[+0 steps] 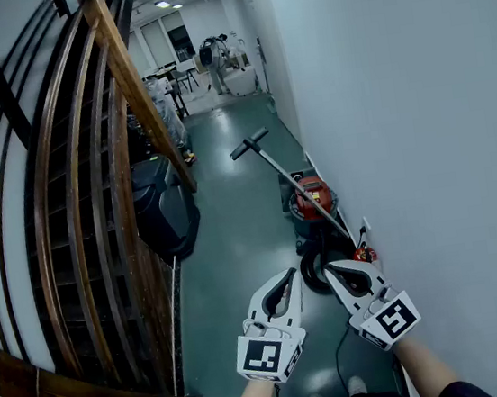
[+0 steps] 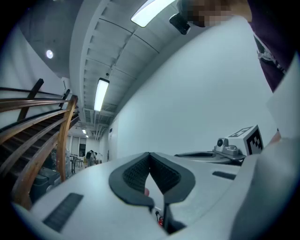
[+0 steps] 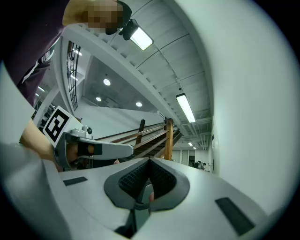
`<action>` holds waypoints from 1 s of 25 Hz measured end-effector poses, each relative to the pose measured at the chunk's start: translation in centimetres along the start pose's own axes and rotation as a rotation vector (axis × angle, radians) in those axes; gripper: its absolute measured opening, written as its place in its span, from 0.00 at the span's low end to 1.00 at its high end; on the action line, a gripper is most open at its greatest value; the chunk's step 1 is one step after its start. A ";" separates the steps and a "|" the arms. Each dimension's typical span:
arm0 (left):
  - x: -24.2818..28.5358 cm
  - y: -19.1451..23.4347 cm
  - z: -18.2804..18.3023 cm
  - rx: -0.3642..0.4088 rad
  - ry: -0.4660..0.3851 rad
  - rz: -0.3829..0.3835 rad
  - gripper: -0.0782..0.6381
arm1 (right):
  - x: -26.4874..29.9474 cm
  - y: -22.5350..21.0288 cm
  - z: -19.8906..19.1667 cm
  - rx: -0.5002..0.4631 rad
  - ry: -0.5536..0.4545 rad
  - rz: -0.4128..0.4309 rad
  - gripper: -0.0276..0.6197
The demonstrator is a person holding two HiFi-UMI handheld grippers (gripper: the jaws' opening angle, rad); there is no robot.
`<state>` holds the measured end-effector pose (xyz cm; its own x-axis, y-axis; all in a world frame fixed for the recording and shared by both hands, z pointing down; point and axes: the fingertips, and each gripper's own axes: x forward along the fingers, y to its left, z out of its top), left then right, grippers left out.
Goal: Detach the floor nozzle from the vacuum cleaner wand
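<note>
Vacuum wand [image 1: 276, 163] slants from near right to far left — left gripper [image 1: 289, 273] and right gripper [image 1: 329, 270] both closed, empty.

I can read no words, brand names or numbers anywhere. The closest thing to print is the black-and-white square marker [image 1: 264, 356] on the cube of my left gripper [image 1: 288, 276] and the marker [image 1: 394, 319] on my right gripper [image 1: 332, 270], and both are coded patterns, not letters. Any label on the red vacuum cleaner [image 1: 312, 198] is too small to make out.
</note>
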<state>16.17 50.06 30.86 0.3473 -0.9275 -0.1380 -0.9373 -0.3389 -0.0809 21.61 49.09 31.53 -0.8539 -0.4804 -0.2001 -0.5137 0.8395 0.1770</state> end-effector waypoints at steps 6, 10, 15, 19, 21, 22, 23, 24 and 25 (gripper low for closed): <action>-0.8 0.9 -0.3 -0.020 0.013 -0.002 0.12 | 0.8 0.6 -0.3 0.009 0.015 -0.004 0.07; -1.8 1.7 -0.5 -0.022 0.018 0.000 0.12 | 1.4 1.4 -0.8 0.003 0.031 -0.010 0.07; -2.3 2.9 -1.2 -0.028 0.036 0.002 0.12 | 1.8 1.9 -1.8 0.027 0.056 -0.015 0.07; -2.0 3.3 -2.7 -0.039 0.055 -0.002 0.12 | 1.6 2.2 -3.9 0.044 0.088 -0.010 0.07; -1.5 3.8 -3.6 -0.041 0.065 -0.006 0.12 | 2.1 1.6 -5.0 0.055 0.097 -0.019 0.07; -1.1 4.4 -4.1 -0.042 0.069 -0.007 0.12 | 2.6 1.3 -5.6 0.059 0.100 -0.022 0.07; -0.6 5.0 -4.6 -0.043 0.074 -0.008 0.12 | 3.3 0.9 -6.0 0.063 0.102 -0.022 0.07; -0.1 5.7 -4.9 -0.045 0.079 -0.008 0.12 | 4.0 0.5 -6.5 0.067 0.105 -0.022 0.07; 0.4 6.4 -5.3 -0.047 0.086 -0.007 0.12 | 4.7 0.0 -6.9 0.071 0.108 -0.022 0.07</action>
<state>10.18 46.64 35.51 0.3524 -0.9344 -0.0524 -0.9357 -0.3510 -0.0349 17.00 45.09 37.27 -0.8486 -0.5198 -0.0979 -0.5282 0.8426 0.1046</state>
